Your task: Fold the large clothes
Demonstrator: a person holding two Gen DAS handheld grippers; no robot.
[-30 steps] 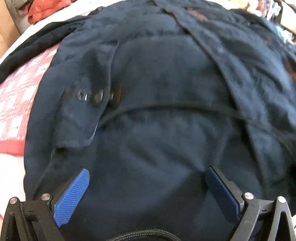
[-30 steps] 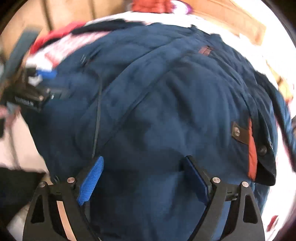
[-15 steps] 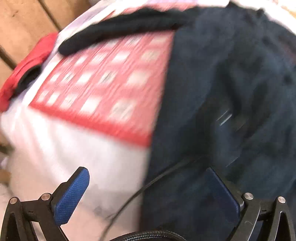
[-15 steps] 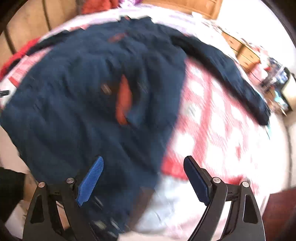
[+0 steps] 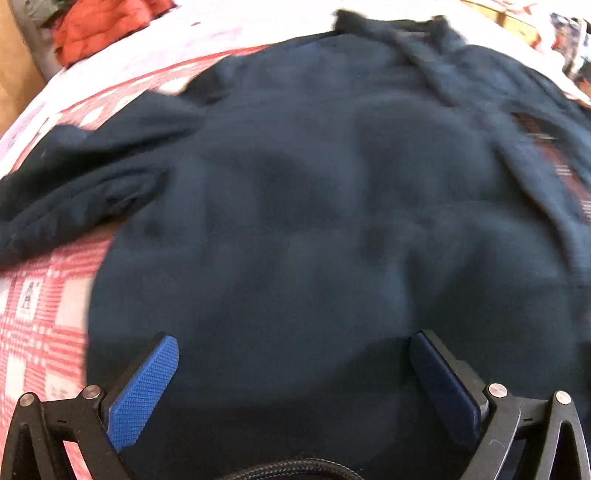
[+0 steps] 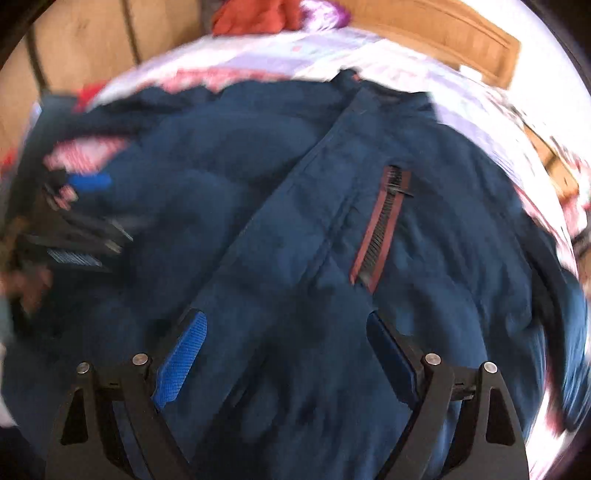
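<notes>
A large navy jacket (image 5: 314, 206) lies front up on a bed, one sleeve (image 5: 74, 195) stretched out to the left. In the right wrist view I see its front placket (image 6: 295, 192) and a chest zipper with rust-red trim (image 6: 380, 229). My left gripper (image 5: 295, 369) hovers over the jacket's body, open, with only cloth below its blue pads. My right gripper (image 6: 288, 350) is open too, above the placket near the zipper. The left gripper (image 6: 85, 221) also shows as a blur at the left of the right wrist view.
The bed has a red-and-white checked cover (image 5: 37, 314) with white sheet beyond it. A red garment (image 5: 99, 26) lies at the far left corner. A wooden headboard (image 6: 443, 37) and wood panelling (image 6: 81, 48) stand behind the bed.
Both views swept out sideways, the left toward the bed's left edge and the right toward the right sleeve, then came back over the jacket's chest. Both grippers stayed open.
</notes>
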